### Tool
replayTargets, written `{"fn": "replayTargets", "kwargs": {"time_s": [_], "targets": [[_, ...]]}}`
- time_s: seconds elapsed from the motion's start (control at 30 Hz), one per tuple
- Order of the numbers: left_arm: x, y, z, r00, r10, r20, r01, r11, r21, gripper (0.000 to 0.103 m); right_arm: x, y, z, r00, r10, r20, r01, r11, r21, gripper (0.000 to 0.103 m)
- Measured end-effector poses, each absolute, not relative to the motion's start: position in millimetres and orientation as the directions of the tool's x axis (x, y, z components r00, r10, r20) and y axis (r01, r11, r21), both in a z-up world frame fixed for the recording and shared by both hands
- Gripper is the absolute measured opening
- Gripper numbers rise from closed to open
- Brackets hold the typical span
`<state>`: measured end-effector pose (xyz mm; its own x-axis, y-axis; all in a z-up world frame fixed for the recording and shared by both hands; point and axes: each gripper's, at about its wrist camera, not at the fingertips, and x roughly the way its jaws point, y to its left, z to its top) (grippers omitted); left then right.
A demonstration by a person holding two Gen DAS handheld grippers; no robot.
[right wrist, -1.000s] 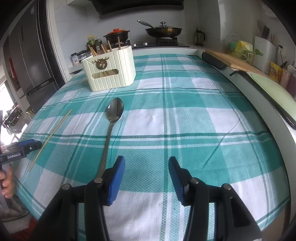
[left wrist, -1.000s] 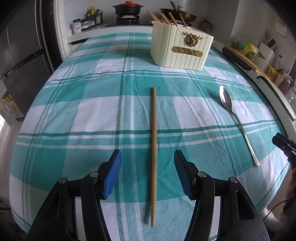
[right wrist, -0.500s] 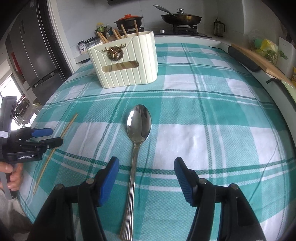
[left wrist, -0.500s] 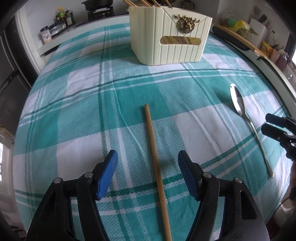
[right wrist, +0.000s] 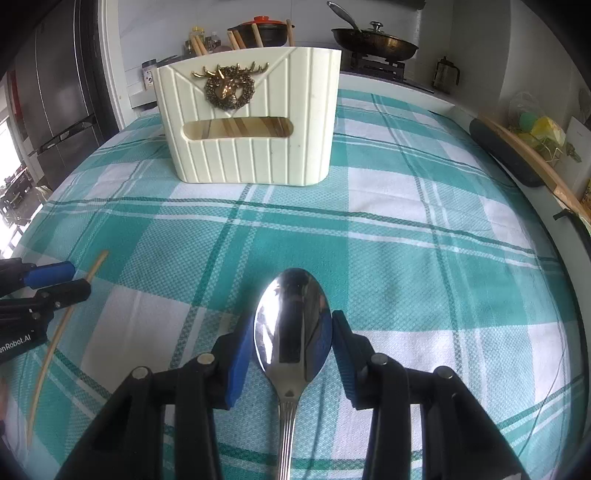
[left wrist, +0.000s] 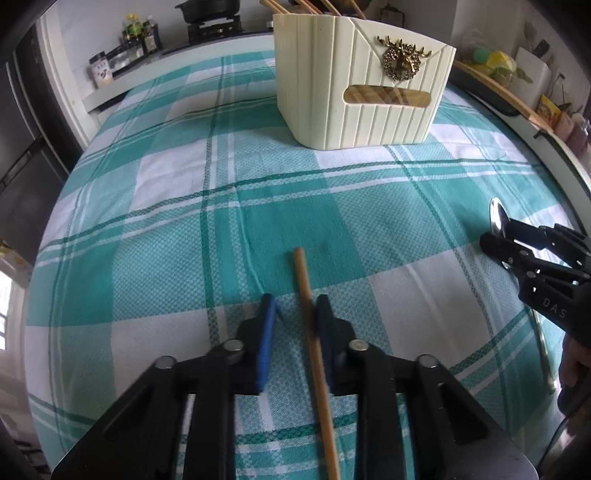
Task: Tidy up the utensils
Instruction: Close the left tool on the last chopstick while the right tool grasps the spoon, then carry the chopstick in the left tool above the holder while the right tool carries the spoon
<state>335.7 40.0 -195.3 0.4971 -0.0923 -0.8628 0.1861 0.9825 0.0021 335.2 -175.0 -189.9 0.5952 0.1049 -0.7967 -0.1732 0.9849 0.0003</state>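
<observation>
A wooden chopstick (left wrist: pixel 301 273) lies on the teal plaid tablecloth (left wrist: pixel 166 206). My left gripper (left wrist: pixel 293 310) straddles it with its jaws closing: the chopstick rests against the right pad while a narrow gap shows at the blurred left pad. A steel spoon (right wrist: pixel 291 302) lies bowl up. My right gripper (right wrist: pixel 293 325) is closing on it, and both pads meet the edges of the bowl. The cream utensil holder (right wrist: pixel 255 155), with a gold deer emblem and several chopsticks inside, stands farther back. From the right wrist, the left gripper (right wrist: pixel 74 278) and chopstick (right wrist: pixel 55 339) appear at the left.
Behind the table is a stove with a red-lidded pot (right wrist: pixel 262 29) and a wok (right wrist: pixel 373 42). A dark fridge (right wrist: pixel 55 92) stands at the left. A cutting board (right wrist: pixel 532 162) lies on the counter to the right. Bottles (left wrist: pixel 140 33) line the back ledge.
Both grippers moved forward over their utensils toward the holder. The left jaws narrowed around the chopstick, and the right jaws narrowed from beside the handle onto the spoon's bowl.
</observation>
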Motion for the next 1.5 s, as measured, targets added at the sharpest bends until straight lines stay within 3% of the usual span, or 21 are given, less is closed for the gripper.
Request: {"fn": "replayTargets", "kwargs": {"time_s": [0.3,0.67,1.0,1.5], "targets": [[306,50,-153,0.609,-0.120,-0.784,0.124,0.991,-0.055,0.004,296,-208,-137,0.705,0.296,-0.645,-0.243,0.955,0.172,0.042],[247,59,-65,0.785,-0.163,-0.598,0.121,0.987,-0.109,0.004,230,-226,-71,0.810,0.341,-0.477,-0.301,0.940,0.161,0.042],[236,61,-39,0.812,-0.204,-0.547,0.141,0.978,-0.155,0.004,216,-225,-40,0.843,0.339,-0.417,-0.314,0.940,0.131,0.042],[242,62,-16,0.829,-0.204,-0.520,0.151,0.978,-0.143,0.004,238,-220,-3,0.834,0.370,-0.409,-0.359,0.927,0.106,0.042]]}}
